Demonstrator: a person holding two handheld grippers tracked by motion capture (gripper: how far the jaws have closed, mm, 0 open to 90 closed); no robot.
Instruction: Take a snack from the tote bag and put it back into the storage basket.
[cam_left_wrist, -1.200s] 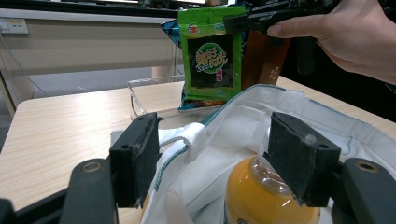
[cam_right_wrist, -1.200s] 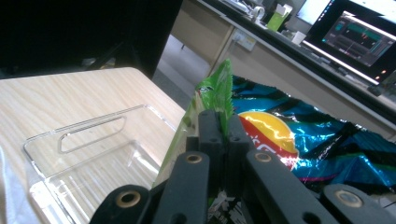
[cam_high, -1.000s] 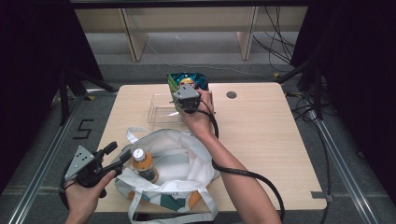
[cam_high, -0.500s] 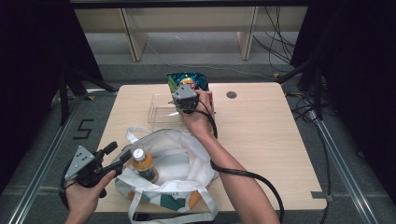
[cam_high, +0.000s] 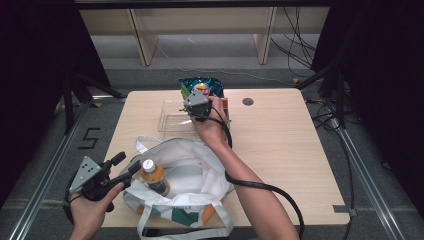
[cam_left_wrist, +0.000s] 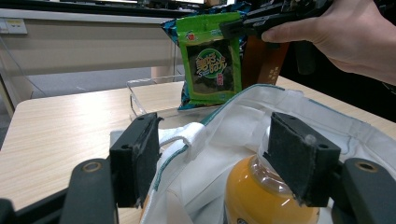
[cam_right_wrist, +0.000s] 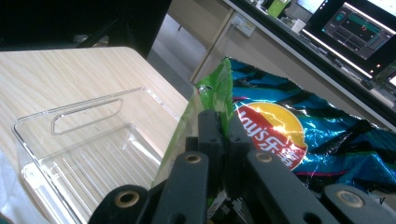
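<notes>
My right gripper (cam_right_wrist: 223, 125) is shut on the top edge of a green seaweed snack packet (cam_right_wrist: 205, 105), which stands upright at the far side of the table. The left gripper view shows that packet (cam_left_wrist: 210, 60) with the right gripper (cam_left_wrist: 252, 21) pinching its top. A blue chips bag (cam_right_wrist: 299, 135) stands right behind it. My left gripper (cam_left_wrist: 217, 158) is open at the rim of a white tote bag (cam_left_wrist: 224, 135). An orange juice bottle (cam_left_wrist: 261, 200) stands inside the bag, low between the jaws. From above, the left gripper (cam_high: 127, 161) sits at the bag's left side.
A clear plastic bin (cam_high: 172, 117) lies on the table (cam_high: 280, 145) between the tote bag (cam_high: 192, 160) and the chips bag (cam_high: 202, 86). A brown box (cam_left_wrist: 264, 60) stands beside the packet. A cable hole (cam_high: 247, 101) is at the far right.
</notes>
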